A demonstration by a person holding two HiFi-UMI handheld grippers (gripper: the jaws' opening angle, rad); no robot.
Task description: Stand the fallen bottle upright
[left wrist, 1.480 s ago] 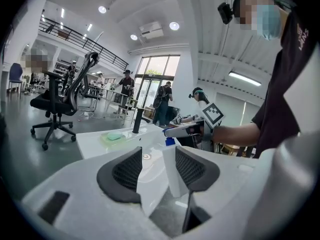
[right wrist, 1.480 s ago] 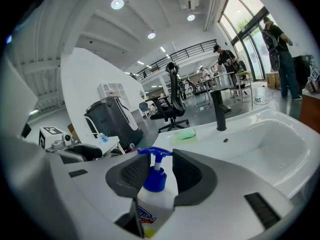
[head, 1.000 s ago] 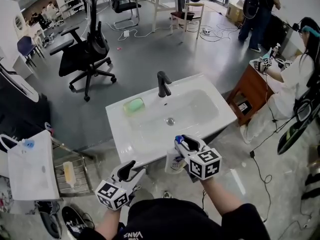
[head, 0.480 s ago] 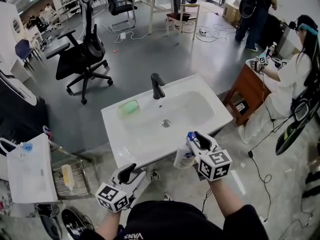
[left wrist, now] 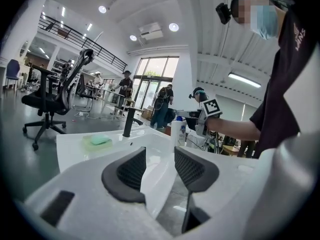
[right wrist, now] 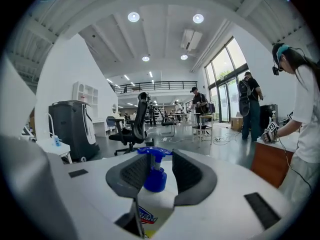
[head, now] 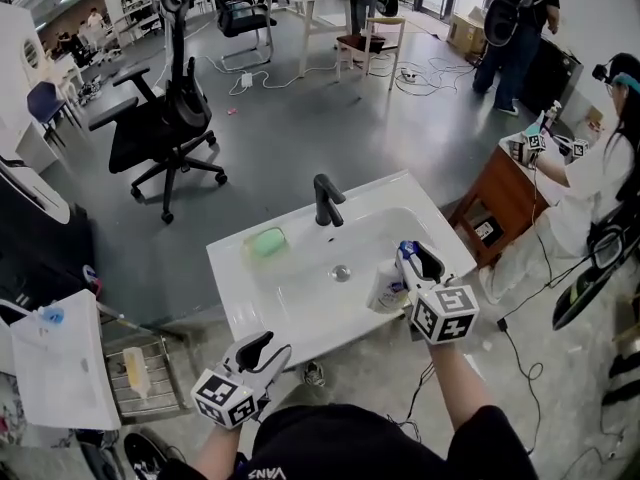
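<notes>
1. Right gripper [head: 408, 258] has carried the bottle [head: 388, 290] from below the front edge of the sink [head: 240, 298] up over the right side of the basin; left gripper [head: 262, 346] is low at the sink's front, much as before
2. Right claw: clamped on the bottle's neck, just under the blue pump head [right wrist: 154, 153]; white body hangs below the jaws
3. Left claw: jaws apart, just been closing a touch, nothing between them, only sink rim shows through the gap
4. Bottle looks about upright in the grip, going by the left gripper view; can't tell if its base touches the sink
5. Progress: lift and righting look done. Left, I'd say: seat the base on a flat spot, let go, check it stands alone
</notes>
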